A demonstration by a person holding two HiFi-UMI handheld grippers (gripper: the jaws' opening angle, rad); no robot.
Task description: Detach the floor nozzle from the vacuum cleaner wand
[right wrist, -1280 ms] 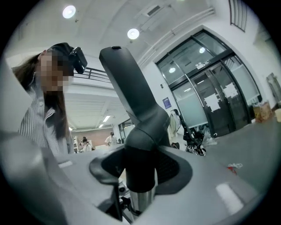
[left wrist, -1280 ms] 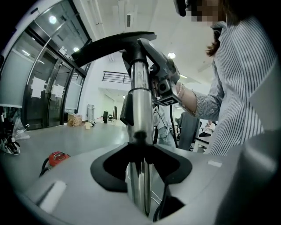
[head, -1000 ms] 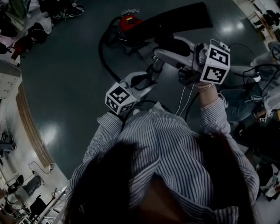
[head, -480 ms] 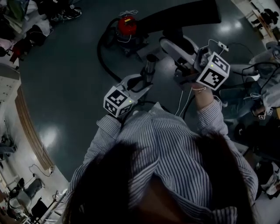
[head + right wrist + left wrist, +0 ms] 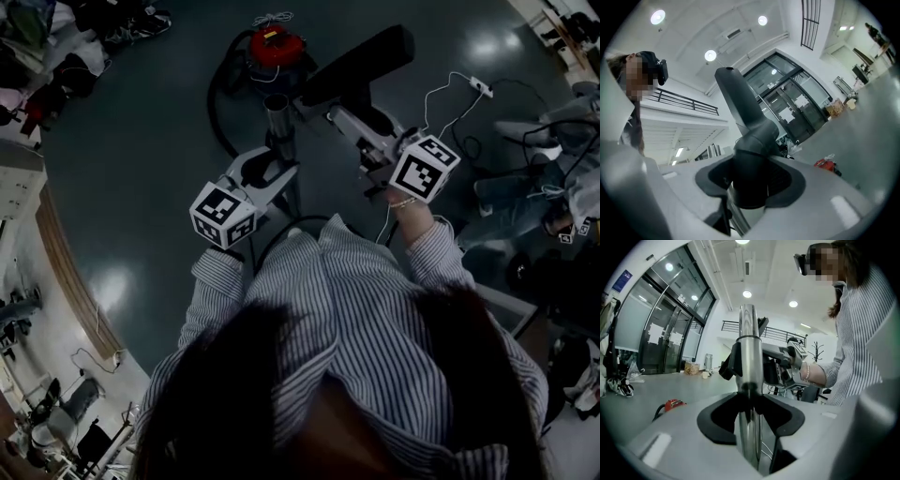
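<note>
Head view | left claw (image 5: 278, 169) grips wand (image 5: 277, 114) | right claw (image 5: 345, 116) grips floor nozzle (image 5: 364, 58)

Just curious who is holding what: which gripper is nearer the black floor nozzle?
Right. The right gripper has its jaws shut on the neck of the floor nozzle. The left gripper clamps the metal wand, off to the nozzle's left in the head view.
</note>
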